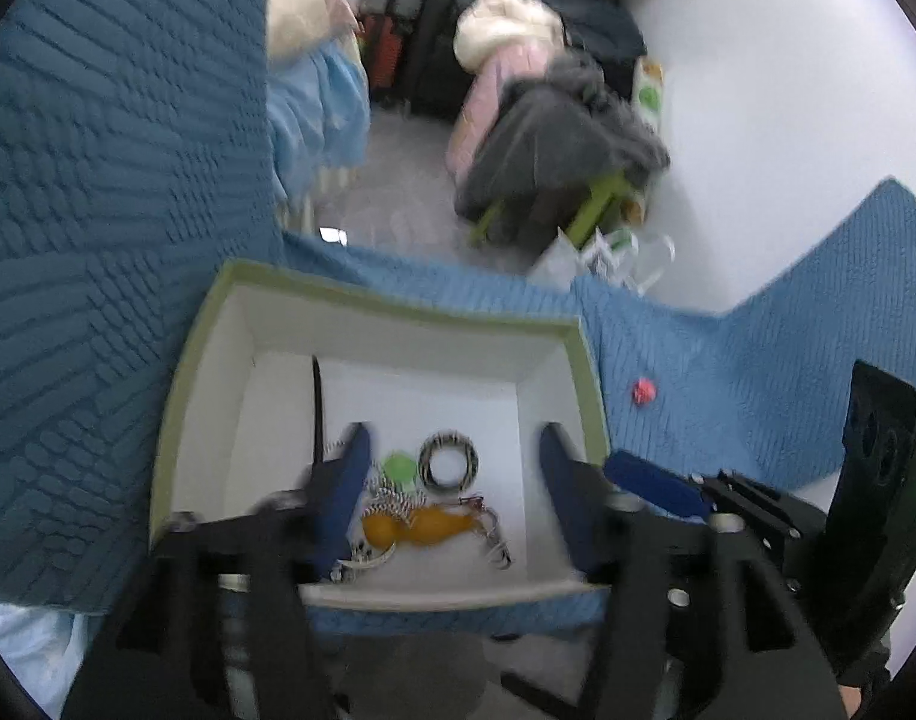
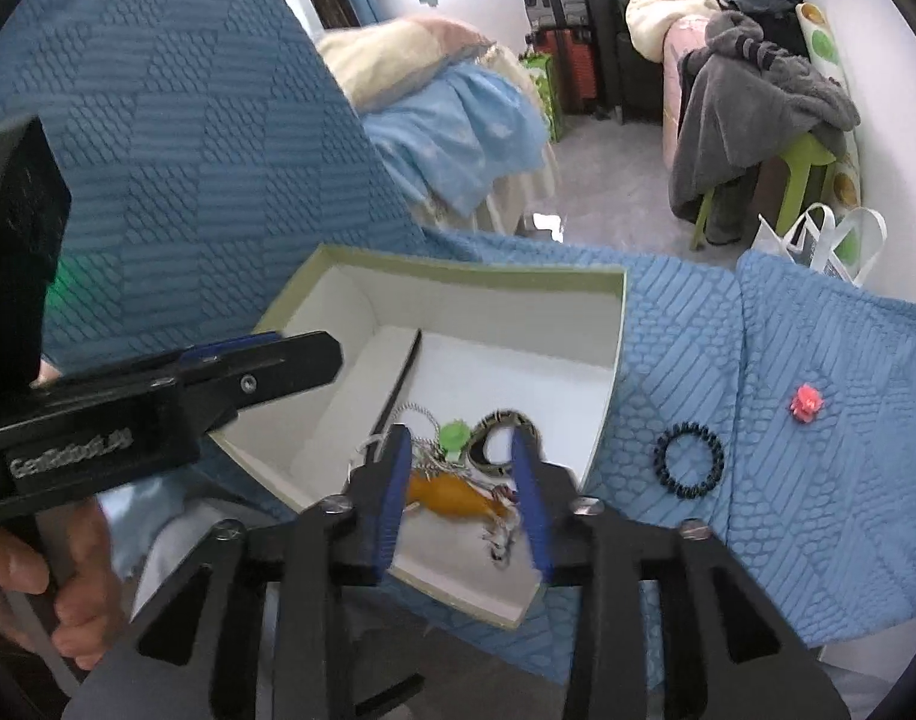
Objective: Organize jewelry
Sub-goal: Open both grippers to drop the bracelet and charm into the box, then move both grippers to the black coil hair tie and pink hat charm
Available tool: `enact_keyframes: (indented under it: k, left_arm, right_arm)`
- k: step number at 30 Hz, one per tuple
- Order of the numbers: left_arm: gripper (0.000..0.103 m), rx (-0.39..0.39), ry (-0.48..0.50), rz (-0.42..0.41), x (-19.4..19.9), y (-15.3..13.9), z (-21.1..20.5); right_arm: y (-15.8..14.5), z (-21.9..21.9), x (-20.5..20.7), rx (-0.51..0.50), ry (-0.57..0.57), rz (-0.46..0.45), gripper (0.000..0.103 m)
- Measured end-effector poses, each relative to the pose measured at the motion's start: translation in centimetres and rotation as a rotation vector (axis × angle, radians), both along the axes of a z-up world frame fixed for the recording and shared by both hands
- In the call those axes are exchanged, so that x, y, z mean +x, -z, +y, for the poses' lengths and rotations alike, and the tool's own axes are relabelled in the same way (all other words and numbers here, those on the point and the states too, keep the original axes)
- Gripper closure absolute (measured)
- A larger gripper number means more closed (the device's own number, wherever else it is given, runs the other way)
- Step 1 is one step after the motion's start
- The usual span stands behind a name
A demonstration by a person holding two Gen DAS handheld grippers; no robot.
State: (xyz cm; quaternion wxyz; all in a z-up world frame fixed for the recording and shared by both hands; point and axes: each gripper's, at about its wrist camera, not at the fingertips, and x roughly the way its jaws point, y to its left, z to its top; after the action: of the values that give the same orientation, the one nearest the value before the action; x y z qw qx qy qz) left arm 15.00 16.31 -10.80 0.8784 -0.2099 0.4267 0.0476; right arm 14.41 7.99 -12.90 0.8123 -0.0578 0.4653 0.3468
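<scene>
Hovering over the box (image 2: 602, 324), the right gripper (image 2: 461, 498) and left gripper (image 1: 452, 498) both stand spread and empty. Outward, the beaded bracelet (image 2: 689, 462) and pink flower (image 2: 807, 401) lie on the bedspread (image 2: 818, 510) right of the box, nearer the right gripper.

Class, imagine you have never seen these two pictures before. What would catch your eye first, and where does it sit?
First, the green-rimmed white box on the blue quilt, with an orange pendant and a striped ring tangled among chains on its floor. Both tools hang open over it. Right of the box, a dark bead bracelet and a pink flower lie on the quilt.
</scene>
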Motion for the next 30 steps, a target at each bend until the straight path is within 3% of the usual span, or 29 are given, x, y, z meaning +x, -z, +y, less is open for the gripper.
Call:
enact_keyframes:
  k: [6,12,17,22,30]
  left_arm:
    - [0.042,0.034,-0.031,-0.06,-0.2,-3.0,-0.9]
    - [0.042,0.045,-0.016,-0.124,1.0,-5.7,-3.3]
    - [0.042,0.041,0.007,-0.155,2.0,-6.1,-5.6]
    - [0.044,0.04,0.028,-0.152,3.4,-4.9,-8.3]
    - [0.051,0.031,0.092,-0.124,5.5,-2.3,-12.8]
  right_arm:
    - [-3.4,-1.3,0.3,0.055,-0.003,-0.065,0.069]
    - [-7.2,-4.1,0.8,0.068,0.032,-0.186,0.069]
    - [-9.2,-7.7,1.8,0.07,0.089,-0.254,0.069]
    - [-9.2,-11.6,2.7,0.041,0.144,-0.289,0.069]
    - [-6.2,-17.1,5.1,0.027,0.229,-0.248,0.069]
